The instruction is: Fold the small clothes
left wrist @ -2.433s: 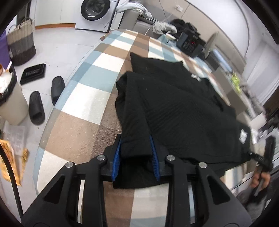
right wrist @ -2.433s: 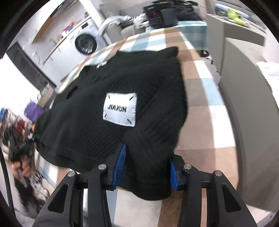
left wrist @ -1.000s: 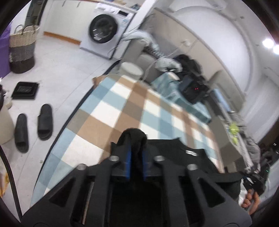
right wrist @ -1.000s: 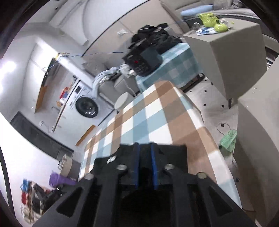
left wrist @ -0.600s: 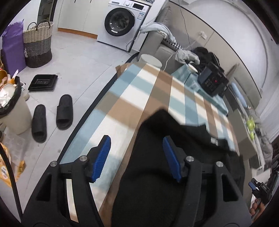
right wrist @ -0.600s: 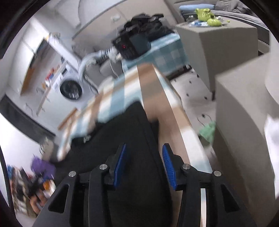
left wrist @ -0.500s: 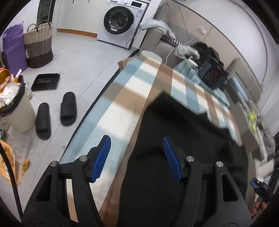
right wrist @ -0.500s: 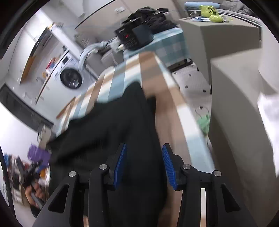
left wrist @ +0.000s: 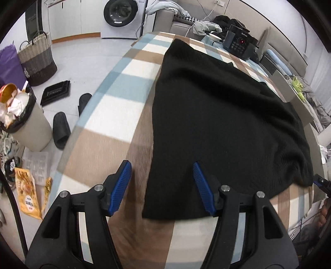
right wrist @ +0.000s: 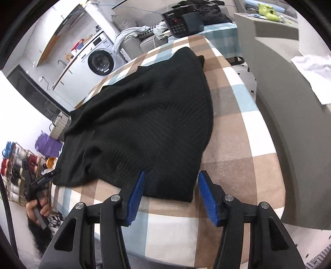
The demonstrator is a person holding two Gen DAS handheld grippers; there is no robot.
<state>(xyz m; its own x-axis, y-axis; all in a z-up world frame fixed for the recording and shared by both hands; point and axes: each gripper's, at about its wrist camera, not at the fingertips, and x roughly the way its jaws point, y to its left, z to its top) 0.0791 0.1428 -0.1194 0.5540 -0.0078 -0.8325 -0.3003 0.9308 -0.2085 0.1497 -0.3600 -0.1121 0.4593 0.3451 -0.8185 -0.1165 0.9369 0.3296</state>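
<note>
A black knit sweater (left wrist: pixel 217 115) lies spread face down on the checked table (left wrist: pixel 115 115). My left gripper (left wrist: pixel 161 171) is open and empty, just above the sweater's near left corner. In the right wrist view the same sweater (right wrist: pixel 149 124) covers the table (right wrist: pixel 238 144). My right gripper (right wrist: pixel 170 182) is open and empty, over the sweater's near right corner. The right gripper's tip shows at the far right edge of the left wrist view (left wrist: pixel 321 184). The left gripper also shows at the left of the right wrist view (right wrist: pixel 40 182).
A black appliance (left wrist: pixel 240 43) stands at the table's far end. A full bin (left wrist: pixel 22 122), slippers (left wrist: pixel 62 128), a basket (left wrist: pixel 37 60) and a washing machine (left wrist: pixel 122 16) are on the floor to the left. A grey cabinet (right wrist: pixel 289 103) stands to the right.
Both grippers lifted the sweater, swung it over so the label side faces down, then opened and let it go. It now lies flat and the grippers have drawn back to its near edge.
</note>
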